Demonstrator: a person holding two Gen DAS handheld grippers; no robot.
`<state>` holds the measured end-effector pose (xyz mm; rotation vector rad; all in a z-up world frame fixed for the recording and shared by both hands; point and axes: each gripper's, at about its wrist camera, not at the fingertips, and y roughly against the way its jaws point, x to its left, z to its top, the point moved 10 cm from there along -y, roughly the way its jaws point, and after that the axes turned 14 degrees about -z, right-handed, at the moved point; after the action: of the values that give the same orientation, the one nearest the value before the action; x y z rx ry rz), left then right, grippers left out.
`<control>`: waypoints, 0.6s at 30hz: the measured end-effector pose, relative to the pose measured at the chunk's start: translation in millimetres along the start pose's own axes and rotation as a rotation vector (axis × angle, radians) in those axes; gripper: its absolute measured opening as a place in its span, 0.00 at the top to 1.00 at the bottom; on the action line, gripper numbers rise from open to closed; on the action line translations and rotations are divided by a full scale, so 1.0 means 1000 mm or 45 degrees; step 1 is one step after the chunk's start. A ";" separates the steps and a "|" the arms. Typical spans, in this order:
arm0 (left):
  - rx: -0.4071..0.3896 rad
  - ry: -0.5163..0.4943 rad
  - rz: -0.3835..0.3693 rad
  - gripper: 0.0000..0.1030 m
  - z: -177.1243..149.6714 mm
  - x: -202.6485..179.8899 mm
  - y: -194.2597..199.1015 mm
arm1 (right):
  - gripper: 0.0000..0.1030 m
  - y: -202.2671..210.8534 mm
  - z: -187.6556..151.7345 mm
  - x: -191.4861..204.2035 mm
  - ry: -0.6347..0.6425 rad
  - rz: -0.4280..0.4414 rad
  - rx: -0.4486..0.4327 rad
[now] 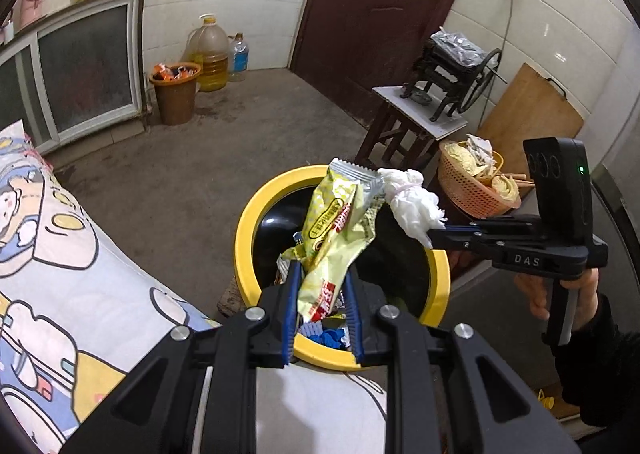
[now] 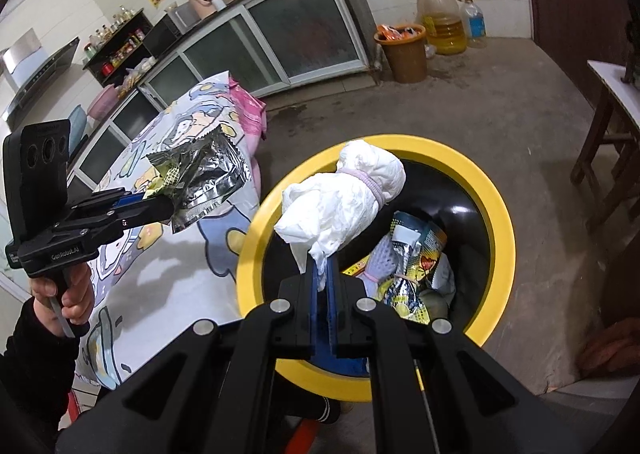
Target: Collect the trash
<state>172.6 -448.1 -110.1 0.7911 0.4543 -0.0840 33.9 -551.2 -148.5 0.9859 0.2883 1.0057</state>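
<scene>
Hanging over the open yellow-rimmed trash bin (image 1: 244, 238), a yellow snack wrapper (image 1: 336, 230) is clamped at its lower end by the left gripper (image 1: 322, 308), its long axis running up and away from the jaws. Beside it, a white tissue wad (image 2: 340, 205) tied with a band is pinched between the nearly closed jaws of the right gripper (image 2: 324, 286), directly above the bin mouth. Discarded wrappers (image 2: 412, 266) are seen inside; the bin's depth is hidden.
</scene>
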 end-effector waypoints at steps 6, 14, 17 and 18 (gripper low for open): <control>0.020 0.036 -0.020 0.81 0.000 -0.003 -0.020 | 0.95 -0.014 -0.002 -0.010 -0.037 -0.017 0.040; 0.014 0.112 -0.037 0.66 0.003 0.001 -0.035 | 0.94 -0.024 -0.005 -0.023 -0.082 -0.030 0.079; -0.002 0.159 -0.049 0.48 0.005 0.004 -0.037 | 0.93 -0.026 -0.005 -0.029 -0.097 -0.051 0.085; -0.006 0.168 -0.052 0.43 0.004 0.004 -0.037 | 0.90 -0.027 -0.005 -0.032 -0.103 -0.060 0.091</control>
<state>169.2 -476.7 -134.2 0.7857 0.5956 -0.0692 28.5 -579.0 -180.1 1.0775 0.2807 0.9154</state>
